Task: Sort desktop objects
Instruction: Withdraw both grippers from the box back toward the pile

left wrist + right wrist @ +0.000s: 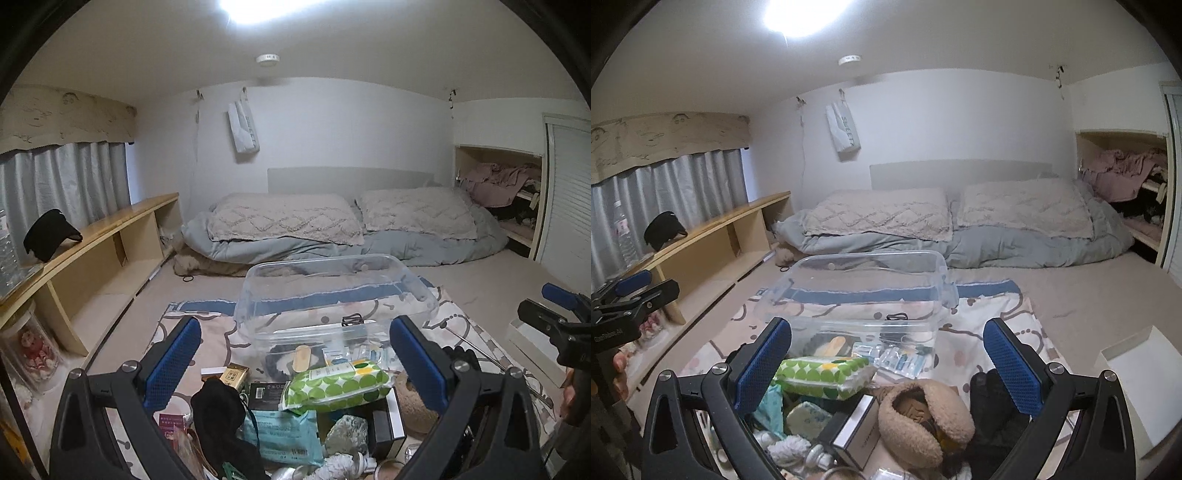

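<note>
Both tools gape empty; only the right view shows fleece earmuffs (pixel 925 421) whole.

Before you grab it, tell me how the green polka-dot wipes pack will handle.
The wipes pack looks like a soft film pouch, so it will probably sag and dent between the fingers. Its glossy wrap may slip. It lies tilted atop the black box, so a push would likely slide it off.

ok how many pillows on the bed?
2. One pillow lies on the left side of the grey duvet, the other pillow on the right side, next to it. Any more under the duvet would be hidden.
</note>
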The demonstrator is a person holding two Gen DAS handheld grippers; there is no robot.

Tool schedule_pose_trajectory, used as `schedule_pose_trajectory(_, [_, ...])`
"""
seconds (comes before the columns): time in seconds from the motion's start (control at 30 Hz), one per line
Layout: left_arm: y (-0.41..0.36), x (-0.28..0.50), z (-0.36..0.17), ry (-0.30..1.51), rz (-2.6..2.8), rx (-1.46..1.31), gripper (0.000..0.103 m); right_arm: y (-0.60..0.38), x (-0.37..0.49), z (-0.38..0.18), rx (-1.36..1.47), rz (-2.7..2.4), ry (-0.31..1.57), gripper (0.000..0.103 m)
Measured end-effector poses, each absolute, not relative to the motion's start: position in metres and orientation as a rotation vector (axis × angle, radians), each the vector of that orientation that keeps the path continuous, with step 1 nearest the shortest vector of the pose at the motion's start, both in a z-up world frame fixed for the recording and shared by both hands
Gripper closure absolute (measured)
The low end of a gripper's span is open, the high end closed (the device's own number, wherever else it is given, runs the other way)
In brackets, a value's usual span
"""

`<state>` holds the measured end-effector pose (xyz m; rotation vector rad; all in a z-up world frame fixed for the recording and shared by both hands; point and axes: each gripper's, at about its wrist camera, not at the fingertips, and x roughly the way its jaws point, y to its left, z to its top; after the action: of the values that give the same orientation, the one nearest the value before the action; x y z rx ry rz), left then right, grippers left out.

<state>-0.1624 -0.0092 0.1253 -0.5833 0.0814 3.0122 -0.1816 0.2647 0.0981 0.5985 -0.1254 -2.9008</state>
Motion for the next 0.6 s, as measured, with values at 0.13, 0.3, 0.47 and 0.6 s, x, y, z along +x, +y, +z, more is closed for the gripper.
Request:
schedule_pose_trajectory(0.13, [-0.006,-0.143,0.119,0.108,3.009,-0.555,0.000,0.266,-0.166,0.095,0.575,-2.908,-0.117,0.000])
schedule_pose_trajectory(0.3, [-0.001,-0.122,0.116,0.122,3.009,-0.507,0.000,0.262,-0.152,0.088,0.561,-2.920,-0.064,0.000])
schedule_pose_trajectory(0.47, [0.002,-0.108,0.115,0.110,2.998,-0.475,0.000,0.254,-0.136,0.082,0.544,-2.912,-0.025,0.000])
schedule_pose_trajectory(0.6, [0.005,-0.102,0.112,0.114,2.992,-0.464,0.000,0.247,-0.130,0.080,0.543,-2.903,0.002,0.000])
